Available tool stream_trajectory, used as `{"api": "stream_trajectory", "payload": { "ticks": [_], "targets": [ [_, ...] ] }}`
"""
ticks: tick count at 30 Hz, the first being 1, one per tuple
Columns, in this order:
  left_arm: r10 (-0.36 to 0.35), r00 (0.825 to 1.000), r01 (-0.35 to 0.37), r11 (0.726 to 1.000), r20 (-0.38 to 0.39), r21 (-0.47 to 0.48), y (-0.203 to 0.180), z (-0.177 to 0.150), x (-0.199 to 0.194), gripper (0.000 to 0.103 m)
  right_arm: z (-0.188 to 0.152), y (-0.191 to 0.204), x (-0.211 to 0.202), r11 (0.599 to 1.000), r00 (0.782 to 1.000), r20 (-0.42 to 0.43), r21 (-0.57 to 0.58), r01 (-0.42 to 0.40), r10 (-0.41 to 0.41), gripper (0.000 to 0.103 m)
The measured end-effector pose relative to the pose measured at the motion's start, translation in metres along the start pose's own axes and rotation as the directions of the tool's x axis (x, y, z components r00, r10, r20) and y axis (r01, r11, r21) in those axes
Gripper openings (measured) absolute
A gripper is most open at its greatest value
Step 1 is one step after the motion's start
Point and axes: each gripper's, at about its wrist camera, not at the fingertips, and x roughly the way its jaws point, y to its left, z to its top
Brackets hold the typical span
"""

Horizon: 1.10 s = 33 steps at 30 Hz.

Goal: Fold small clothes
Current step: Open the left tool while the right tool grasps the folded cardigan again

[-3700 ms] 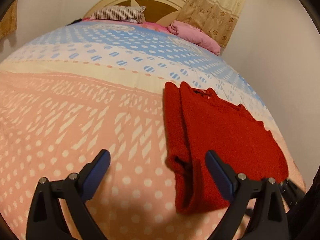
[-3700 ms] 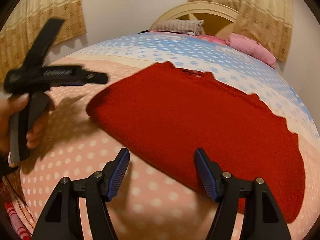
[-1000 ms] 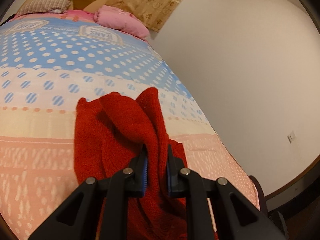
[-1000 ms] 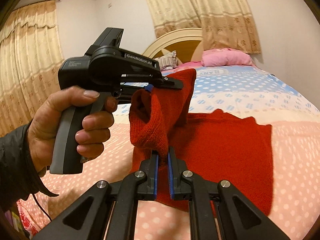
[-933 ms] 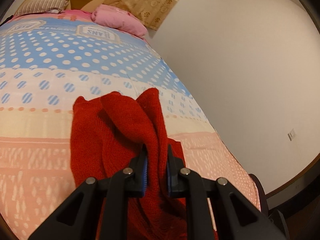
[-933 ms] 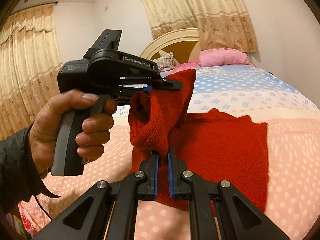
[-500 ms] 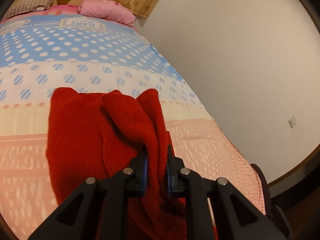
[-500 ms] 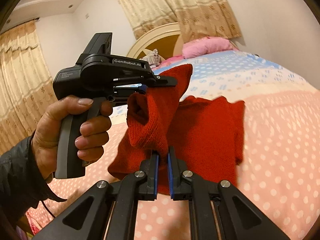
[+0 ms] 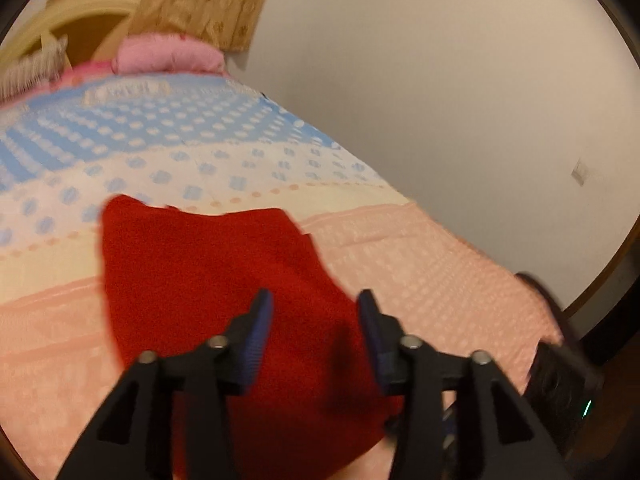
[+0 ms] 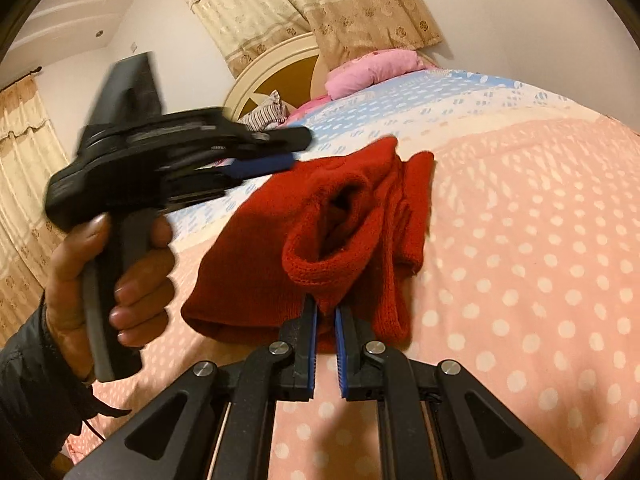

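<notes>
While the left gripper [image 9: 314, 330] stands with its jaws apart, having just been opening, the red sweater [image 9: 208, 288] lies on the bed [image 9: 420, 264] beyond and beneath them, free of both pads. To the right, the right gripper [image 10: 325, 328] has its jaws clamped together on a bunched knit edge of the sweater, lifting that edge off the dotted cover while the rest trails ahead of the jaws. A hand [image 10: 92, 276] holds the left gripper left of them.
</notes>
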Motion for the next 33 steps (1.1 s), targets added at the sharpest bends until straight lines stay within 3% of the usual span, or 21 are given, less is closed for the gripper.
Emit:
{"api": "stream_trajectory", "payload": {
  "ticks": [4,7,9,11,13,14,18,20,21,22,24,28,33],
  "targets": [
    [0.126,0.991,-0.129,0.990,0.044,0.051,0.016,-0.027,-0.026,0.064,-0.004,-0.004,-0.006,1.000,1.000,-0.004,0.011,0.002,-0.002,0.008],
    [0.191,0.980,-0.192,0.981,0.055,0.017,0.037,-0.043,-0.033,0.072,-0.004,-0.003,-0.020,1.000,0.999,0.052,0.011,0.006,-0.007,0.009],
    [0.198,0.978,-0.197,0.980,0.059,-0.025,0.052,-0.056,-0.038,0.073,0.001,-0.001,-0.031,1.000,0.995,0.095,0.006,0.021,-0.021,0.009],
    [0.194,0.980,-0.191,0.979,0.048,-0.072,0.062,-0.063,-0.034,0.079,0.013,0.003,-0.036,1.000,0.993,0.121,0.008,0.004,-0.005,0.023],
    [0.166,0.985,-0.160,0.979,0.037,-0.125,0.069,-0.069,-0.030,0.079,0.026,0.003,-0.035,1.000,0.991,0.134,0.022,-0.006,0.003,0.073],
    [0.156,0.987,-0.150,0.979,0.034,-0.142,0.070,-0.072,-0.028,0.079,0.036,0.004,-0.033,0.999,0.989,0.150,0.030,-0.016,0.011,0.076],
    [0.172,0.985,-0.170,0.980,0.016,-0.103,0.059,-0.074,-0.020,0.082,0.076,0.006,0.008,0.999,0.999,0.032,0.011,0.037,-0.037,0.076],
    [0.186,0.982,-0.185,0.979,0.011,-0.080,0.054,-0.077,-0.019,0.083,0.088,-0.002,0.036,0.999,0.998,-0.070,0.052,0.005,-0.002,0.072],
    [0.182,0.983,-0.180,0.981,0.012,-0.078,0.054,-0.078,-0.019,0.083,0.091,-0.009,0.050,0.996,0.993,-0.117,0.093,0.012,-0.001,0.037],
    [0.178,0.984,-0.177,0.981,0.010,-0.081,0.056,-0.080,-0.021,0.083,0.091,-0.017,0.058,0.991,0.989,-0.145,0.132,0.021,-0.001,0.013],
    [0.161,0.987,-0.159,0.982,0.011,-0.103,0.061,-0.082,-0.023,0.085,0.087,-0.021,0.055,0.990,0.992,-0.129,0.140,0.005,0.013,0.013],
    [0.126,0.992,-0.124,0.984,0.005,-0.131,0.064,-0.085,-0.025,0.087,0.070,-0.017,0.028,0.997,0.995,-0.078,0.052,0.059,-0.055,0.010],
    [0.147,0.989,-0.148,0.986,-0.016,-0.077,0.050,-0.081,-0.019,0.087,0.061,-0.039,0.027,0.993,0.992,-0.085,0.072,0.094,-0.088,0.010]
  ]
}}
